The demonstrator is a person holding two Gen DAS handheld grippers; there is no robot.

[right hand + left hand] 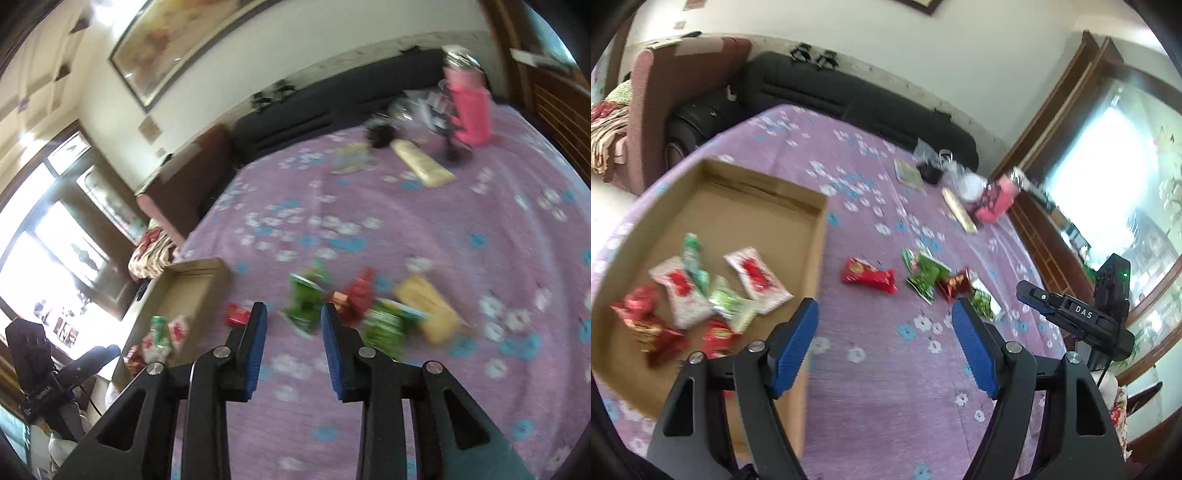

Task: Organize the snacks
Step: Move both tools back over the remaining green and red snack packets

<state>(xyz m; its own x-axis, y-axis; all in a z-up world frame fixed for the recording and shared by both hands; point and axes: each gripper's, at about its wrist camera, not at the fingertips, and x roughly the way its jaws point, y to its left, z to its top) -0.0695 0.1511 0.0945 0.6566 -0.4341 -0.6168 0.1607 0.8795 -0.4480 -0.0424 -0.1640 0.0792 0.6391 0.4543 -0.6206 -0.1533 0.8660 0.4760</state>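
red snack packet [868, 276] flat on purple cloth at twelve o'clock off left gripper [884, 314], long axis crosswise, just right of cardboard box [816, 236]; both grippers' jaws spread, empty; right gripper [293, 317] slightly farther.

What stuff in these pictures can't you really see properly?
- Words on the snack packets: the right wrist view is motion-blurred, so nothing is readable.
- Near corner of the cardboard box: left wrist view, hidden behind the left tool.
- Clutter beside the pink bottle: right wrist view, far off, blurred and too small to name.
- Yellow packet: right wrist view, smeared, so its kind is unclear.
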